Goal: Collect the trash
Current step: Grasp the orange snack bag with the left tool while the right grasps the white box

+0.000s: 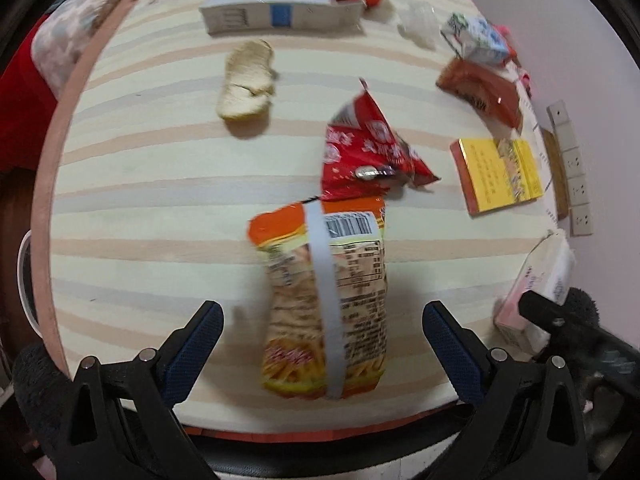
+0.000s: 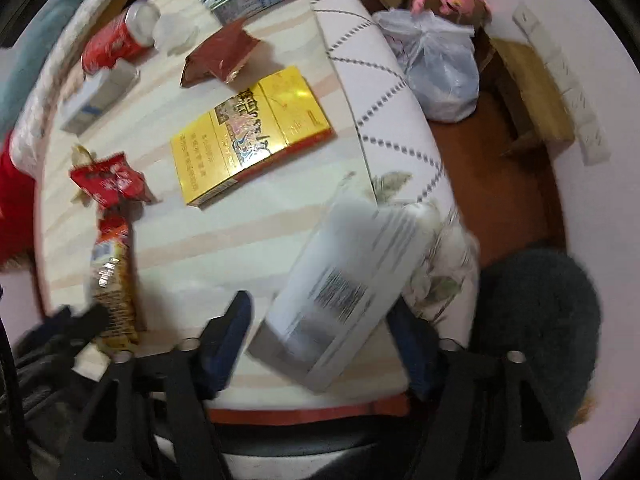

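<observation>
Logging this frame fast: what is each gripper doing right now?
Left gripper: open, straddling the orange noodle-snack packet, pads clear of it.
Right gripper: open around the blurred white carton; no contact visible.

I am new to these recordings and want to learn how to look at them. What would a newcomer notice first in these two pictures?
First, the litter all over the striped table. In the left wrist view an orange snack packet lies between the open left gripper, with a crumpled red wrapper just beyond. In the right wrist view a blurred white box sits between the right gripper, and a shiny yellow box lies mid-table.
</observation>
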Demonstrator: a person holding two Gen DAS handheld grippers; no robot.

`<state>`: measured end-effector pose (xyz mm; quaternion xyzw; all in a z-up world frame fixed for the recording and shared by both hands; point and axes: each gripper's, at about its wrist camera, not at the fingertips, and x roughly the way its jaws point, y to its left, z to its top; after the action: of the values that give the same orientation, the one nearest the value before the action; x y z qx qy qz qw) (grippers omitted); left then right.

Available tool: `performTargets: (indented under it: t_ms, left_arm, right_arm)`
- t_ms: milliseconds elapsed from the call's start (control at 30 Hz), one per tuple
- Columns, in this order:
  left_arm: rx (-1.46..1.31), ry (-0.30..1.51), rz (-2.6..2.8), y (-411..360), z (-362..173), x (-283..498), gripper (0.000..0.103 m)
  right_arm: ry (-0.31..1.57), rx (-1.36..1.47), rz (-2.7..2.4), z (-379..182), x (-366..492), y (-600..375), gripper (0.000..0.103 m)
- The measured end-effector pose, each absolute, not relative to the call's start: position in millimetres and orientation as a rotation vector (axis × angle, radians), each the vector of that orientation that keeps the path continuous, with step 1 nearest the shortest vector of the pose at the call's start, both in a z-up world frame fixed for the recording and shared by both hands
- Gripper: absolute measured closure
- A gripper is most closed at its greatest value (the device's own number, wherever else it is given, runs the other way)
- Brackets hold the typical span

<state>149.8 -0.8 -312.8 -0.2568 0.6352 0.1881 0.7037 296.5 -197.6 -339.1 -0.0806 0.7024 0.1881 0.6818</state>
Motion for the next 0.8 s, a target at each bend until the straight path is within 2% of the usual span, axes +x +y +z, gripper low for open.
performTargets:
  t_ms: [67, 100, 133, 167, 233, 333, 367, 400, 600, 800]
  left_arm:
    - [-0.561, 1.432, 0.422, -3, -321, 154, 0.017]
    - [-0.557, 1.442, 0.427, -4, -325, 156, 0.027]
    - [-0.55, 1.448, 0.435, -4, -328, 157, 0.032]
    - [-0.541, 1.44, 0.441, -5, -328, 157, 0.033]
    - [-0.506, 1.433, 0.463, -6, -326, 156, 0.051]
    - [-0.482, 1.42, 0.486, -8, -324, 146, 0.062]
    - [-0.479, 1.417, 0.49, -7, -323, 145, 0.063]
    - [-0.478, 1.411, 0.495, -4, -324, 137, 0.064]
    - [-0.437, 1.352, 0.528, -3, -308, 121, 0.064]
    - [-0.39, 1.269, 0.563, -1, -270, 107, 0.065]
  right_arm:
    - [1.625, -0.011, 0.421, -346, 298, -211, 0.017]
    - [1.633, 0.035, 0.412, -349, 299, -214, 0.017]
    - [1.627, 0.049, 0.4, -352, 300, -214, 0.017]
    - [1.61, 0.041, 0.389, -354, 300, -213, 0.017]
    - [1.597, 0.021, 0.381, -357, 298, -210, 0.016]
    - [1.564, -0.046, 0.387, -354, 291, -198, 0.036]
    - [1.545, -0.079, 0.384, -352, 289, -195, 0.044]
    - [1.538, -0.083, 0.396, -350, 289, -197, 0.045]
    - [1.506, -0.102, 0.458, -334, 274, -197, 0.047]
    - [1.449, -0.109, 0.536, -303, 258, -192, 0.047]
